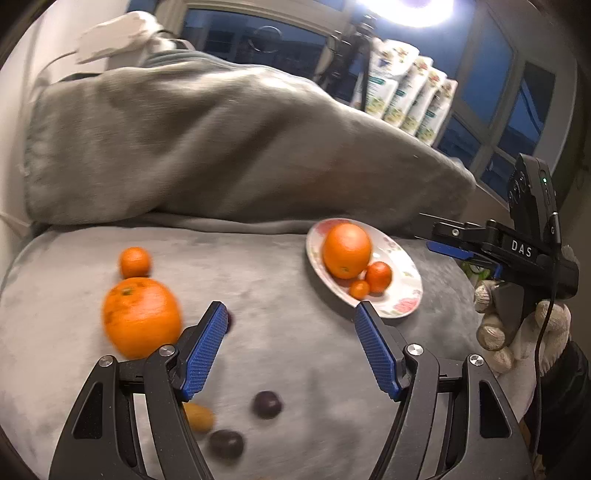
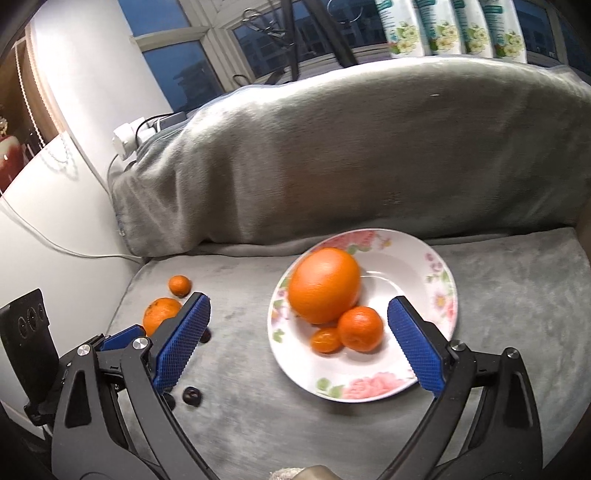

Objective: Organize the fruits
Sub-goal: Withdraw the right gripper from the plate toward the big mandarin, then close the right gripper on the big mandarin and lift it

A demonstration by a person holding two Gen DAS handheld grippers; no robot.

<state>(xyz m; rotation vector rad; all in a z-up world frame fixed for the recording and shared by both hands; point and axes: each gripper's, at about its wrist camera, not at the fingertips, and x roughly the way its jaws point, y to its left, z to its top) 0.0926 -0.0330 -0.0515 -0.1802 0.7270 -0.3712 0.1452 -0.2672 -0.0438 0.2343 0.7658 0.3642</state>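
Note:
A floral white plate [image 2: 369,391] lies on the grey cushion and holds a large orange [image 2: 325,290], a mandarin [image 2: 360,328] and a smaller citrus fruit [image 2: 325,340]. My right gripper [image 2: 299,302] stands open just in front of the plate with nothing between its pads. To the left, loose on the cushion, lie another large orange [image 1: 142,317], a small mandarin [image 1: 135,262], a yellowish fruit [image 1: 199,417] and dark plums [image 1: 267,404]. My left gripper [image 1: 291,314] is open and empty above the cushion, between the loose orange and the plate [image 1: 402,295]. A gloved hand [image 1: 517,332] holds the right gripper [image 1: 436,238].
A tall back cushion under a grey blanket [image 2: 369,147] rises behind the fruit. Patterned bottles [image 2: 454,33] line the window sill. A white power strip [image 2: 129,138] and its cable run along the wall at the left. The cushion drops off at its left edge.

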